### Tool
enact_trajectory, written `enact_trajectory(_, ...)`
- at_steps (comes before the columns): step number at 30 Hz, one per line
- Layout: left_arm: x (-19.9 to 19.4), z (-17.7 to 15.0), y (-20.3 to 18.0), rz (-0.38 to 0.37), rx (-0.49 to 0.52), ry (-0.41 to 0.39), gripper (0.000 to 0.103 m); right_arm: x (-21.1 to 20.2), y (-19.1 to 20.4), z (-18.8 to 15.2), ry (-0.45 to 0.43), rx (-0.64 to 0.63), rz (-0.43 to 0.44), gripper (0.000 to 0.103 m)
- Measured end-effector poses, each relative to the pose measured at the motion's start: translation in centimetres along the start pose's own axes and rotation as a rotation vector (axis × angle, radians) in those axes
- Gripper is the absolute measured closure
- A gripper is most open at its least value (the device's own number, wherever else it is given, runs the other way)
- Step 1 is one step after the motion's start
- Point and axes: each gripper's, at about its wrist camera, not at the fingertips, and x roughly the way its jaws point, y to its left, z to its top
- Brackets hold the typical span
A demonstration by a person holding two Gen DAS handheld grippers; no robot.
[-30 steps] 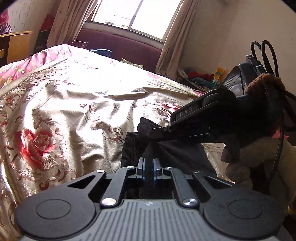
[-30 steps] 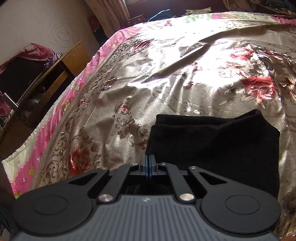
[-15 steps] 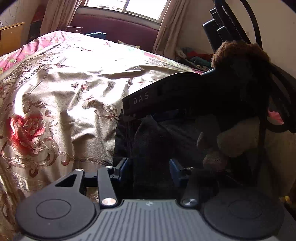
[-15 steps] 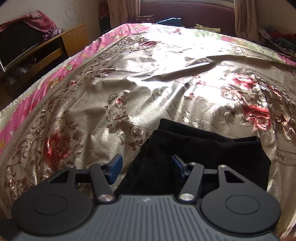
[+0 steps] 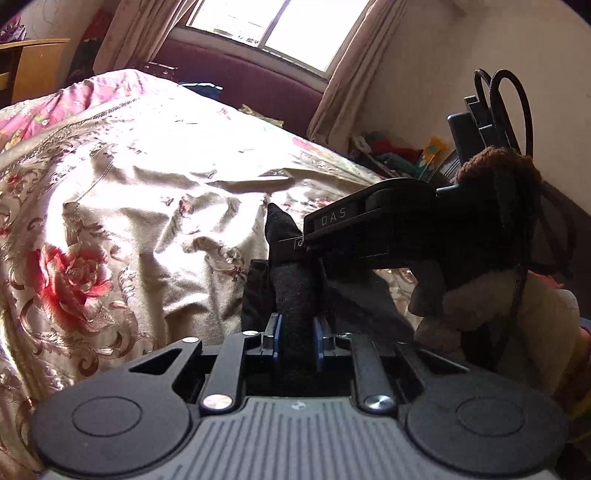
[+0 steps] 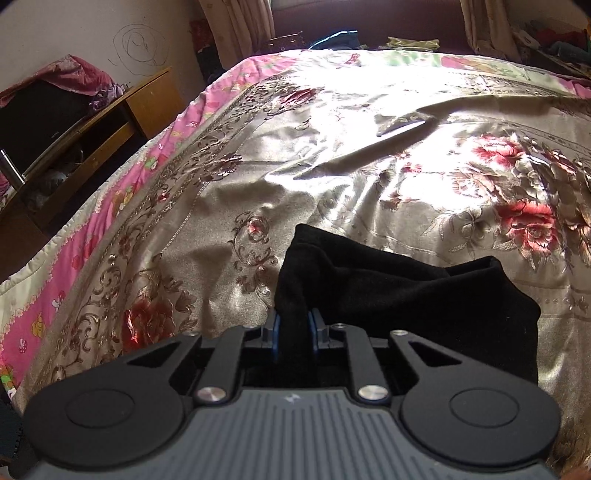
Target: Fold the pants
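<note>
Black pants (image 6: 406,295) lie folded on a floral satin bedspread (image 6: 369,166). In the right wrist view, my right gripper (image 6: 294,328) has a bunched ridge of the pants' left edge between its blue pads; its jaws are closing and the pads press the cloth. In the left wrist view, my left gripper (image 5: 297,336) is shut on a raised fold of the pants (image 5: 291,280). Just beyond it the right tool's black housing marked DAS (image 5: 369,229) reaches in from the right, pulling the cloth into a peak. A hand (image 5: 461,306) with a fuzzy brown cuff holds that tool.
The bedspread (image 5: 129,177) spreads wide to the left and ahead. A wooden cabinet (image 6: 110,125) stands off the bed's left side. A window (image 5: 277,29) with curtains is beyond the bed, and clutter (image 5: 399,151) sits by the right wall.
Both grippers went from shut and empty to wide around the pants' edge, then closed on the cloth. The fabric now stands up in a pinched ridge.
</note>
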Motion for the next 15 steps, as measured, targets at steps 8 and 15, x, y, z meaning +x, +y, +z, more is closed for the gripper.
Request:
enact_trajectory(8, 2.4, -0.6, 0.9, 0.072, -0.017, 0.108, 0.071, 0.7, -0.7, -2.1, -0.048, -0.023, 0.004, 0.079)
enact_trajectory(15, 3.6, -0.8, -1.1, 0.14, 0.083, 0.138, 0.066, -4.6, -5.8, -2.9, -0.185, 0.173, 0.13, 0.066)
